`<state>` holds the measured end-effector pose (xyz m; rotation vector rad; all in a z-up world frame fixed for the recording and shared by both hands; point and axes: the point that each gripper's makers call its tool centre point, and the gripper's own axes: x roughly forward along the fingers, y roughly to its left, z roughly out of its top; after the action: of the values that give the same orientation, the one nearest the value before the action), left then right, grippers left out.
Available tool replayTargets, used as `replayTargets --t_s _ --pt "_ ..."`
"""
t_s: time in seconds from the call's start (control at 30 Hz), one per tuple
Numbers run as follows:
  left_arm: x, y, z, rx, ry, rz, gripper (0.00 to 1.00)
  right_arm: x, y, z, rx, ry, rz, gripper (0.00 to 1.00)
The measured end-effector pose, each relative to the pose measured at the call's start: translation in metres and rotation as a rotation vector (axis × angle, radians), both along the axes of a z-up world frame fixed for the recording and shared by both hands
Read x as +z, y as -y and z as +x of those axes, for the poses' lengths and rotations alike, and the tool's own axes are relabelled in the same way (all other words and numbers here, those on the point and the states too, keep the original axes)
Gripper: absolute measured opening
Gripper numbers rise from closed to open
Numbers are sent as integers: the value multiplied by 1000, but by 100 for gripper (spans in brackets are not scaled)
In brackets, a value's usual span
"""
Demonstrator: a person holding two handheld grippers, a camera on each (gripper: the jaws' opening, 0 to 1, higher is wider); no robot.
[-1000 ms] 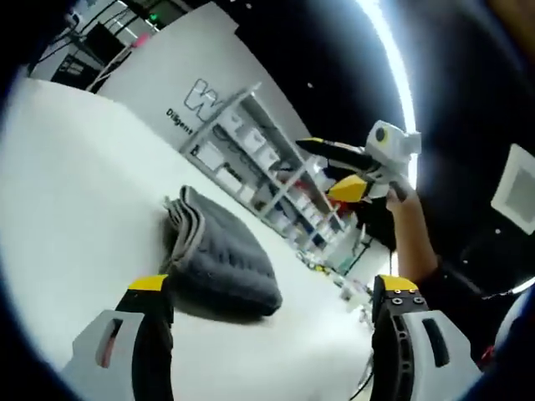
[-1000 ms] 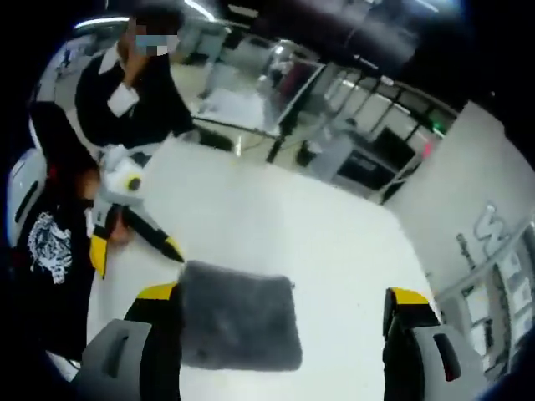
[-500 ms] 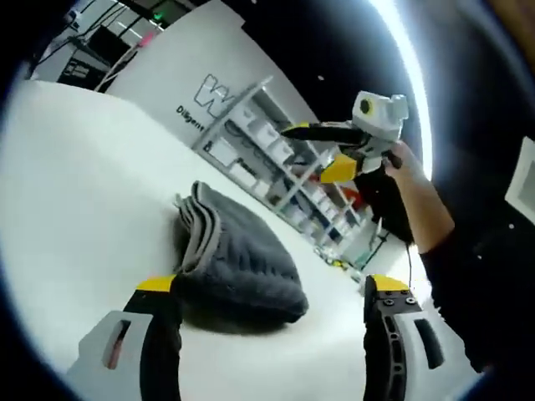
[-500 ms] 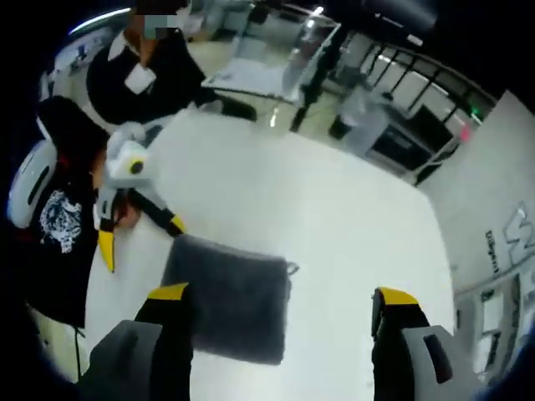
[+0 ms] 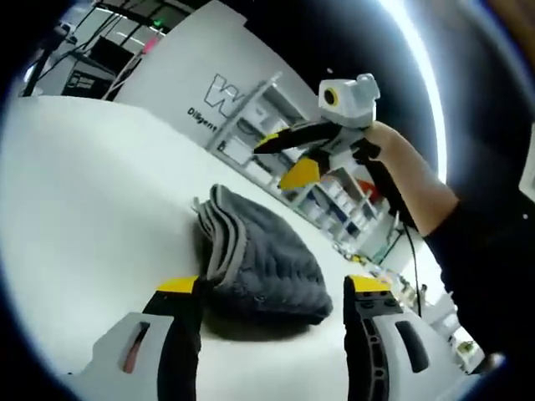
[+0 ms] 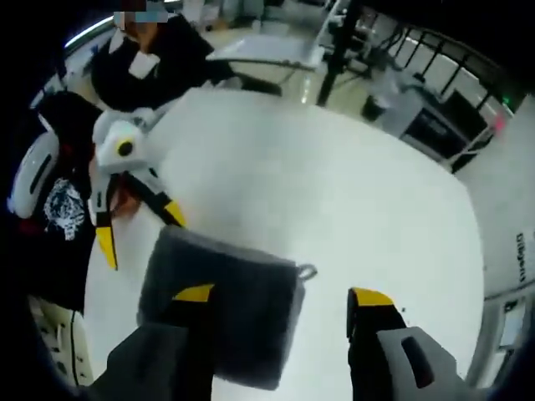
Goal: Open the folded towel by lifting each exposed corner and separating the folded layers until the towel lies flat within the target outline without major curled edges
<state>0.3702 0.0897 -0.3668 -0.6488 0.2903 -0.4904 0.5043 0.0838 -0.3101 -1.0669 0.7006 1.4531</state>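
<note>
The gray towel (image 5: 263, 263) sits all folded up on the white surface (image 5: 84, 192), so nothing is opened yet, and the left gripper (image 5: 272, 305) and right gripper (image 6: 280, 296) both hold their fingers wide apart, gripping nothing.

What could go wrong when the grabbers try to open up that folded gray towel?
The towel is a thick stack of layers, so the left hand-held gripper, open beside the edges, might pinch several at once instead of one corner. The right hand-held gripper is also open just above it; pulling unevenly could drag the whole bundle across the smooth white table or leave curled edges.
</note>
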Motion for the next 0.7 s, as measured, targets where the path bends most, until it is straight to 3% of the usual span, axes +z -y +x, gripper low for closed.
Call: replayTargets --t_s 0.17,0.33,0.5,0.6,0.7 --pt "-3 1 2 -13 -17 -13 63 -12 -2 -1 -4 -40 -19 54" --pt "-2 -2 9 9 -14 -11 54 -32 0 -1 -13 -90 -47 45" --pt "2 -3 13 18 7 6 43 -47 -1 2 -25 -121 -73 43" --pt "7 -5 13 22 23 7 31 -50 -4 -2 -6 -140 -81 39" --pt "12 -4 13 23 43 24 31 -52 -9 -3 2 -151 -86 38"
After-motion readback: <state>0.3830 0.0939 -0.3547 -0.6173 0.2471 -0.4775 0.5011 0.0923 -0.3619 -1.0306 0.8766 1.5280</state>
